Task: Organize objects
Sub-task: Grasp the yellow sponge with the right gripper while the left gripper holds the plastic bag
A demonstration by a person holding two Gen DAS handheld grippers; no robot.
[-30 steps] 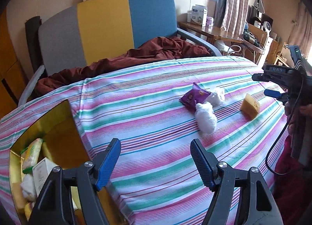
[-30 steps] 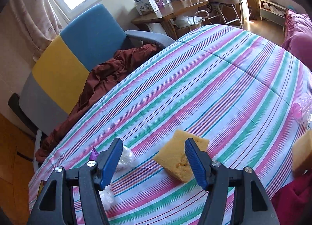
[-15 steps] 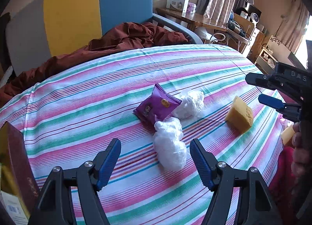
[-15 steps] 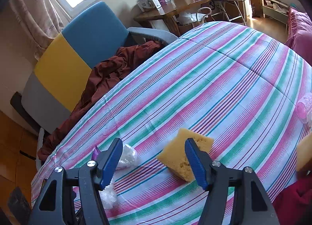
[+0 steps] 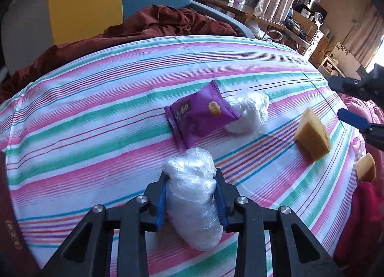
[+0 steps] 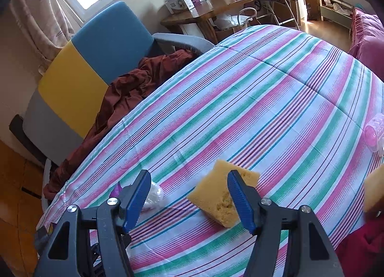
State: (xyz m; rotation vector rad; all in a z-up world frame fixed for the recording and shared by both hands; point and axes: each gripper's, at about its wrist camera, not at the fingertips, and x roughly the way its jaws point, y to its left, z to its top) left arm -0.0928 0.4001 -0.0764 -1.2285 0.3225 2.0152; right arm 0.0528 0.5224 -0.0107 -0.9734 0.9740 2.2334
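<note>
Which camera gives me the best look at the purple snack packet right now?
The left wrist view. There the purple snack packet lies in full on the striped cloth, just beyond the plastic-wrapped bundle that the left gripper has closed on. The right wrist view shows only a purple sliver behind the right gripper's left finger.

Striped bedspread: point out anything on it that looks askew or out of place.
The purple snack packet lies crooked, one corner propped on a crumpled white plastic bundle. The yellow sponge sits tilted on an edge rather than flat. A second plastic bundle is pinched in the left gripper. Nothing looks spilled.
</note>
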